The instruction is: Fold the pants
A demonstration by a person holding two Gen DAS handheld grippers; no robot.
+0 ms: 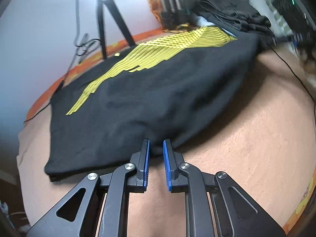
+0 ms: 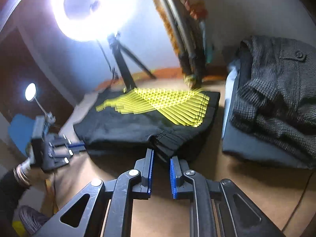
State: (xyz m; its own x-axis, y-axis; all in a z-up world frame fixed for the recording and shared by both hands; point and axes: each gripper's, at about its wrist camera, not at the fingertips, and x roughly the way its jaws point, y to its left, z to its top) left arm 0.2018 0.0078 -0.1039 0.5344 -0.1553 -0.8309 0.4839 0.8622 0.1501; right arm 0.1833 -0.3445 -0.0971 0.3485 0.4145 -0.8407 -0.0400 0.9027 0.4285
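Black pants (image 1: 142, 98) with a yellow striped print lie folded on the peach bed cover (image 1: 256, 148). They also show in the right wrist view (image 2: 138, 126), with a ribbed cuff at the near edge. My left gripper (image 1: 157, 145) is open a little, its blue-padded tips at the pants' near edge with nothing clamped between them. It also shows in the right wrist view (image 2: 77, 147), at the pants' left edge. My right gripper (image 2: 162, 154) is open, its tips just short of the ribbed cuff.
A stack of folded dark clothes (image 2: 276, 102) lies to the right of the pants, also in the left wrist view (image 1: 233, 13). A tripod (image 1: 110, 25) and a ring light (image 2: 92, 7) stand beyond the bed. A black cable (image 1: 292, 73) runs across the cover at right.
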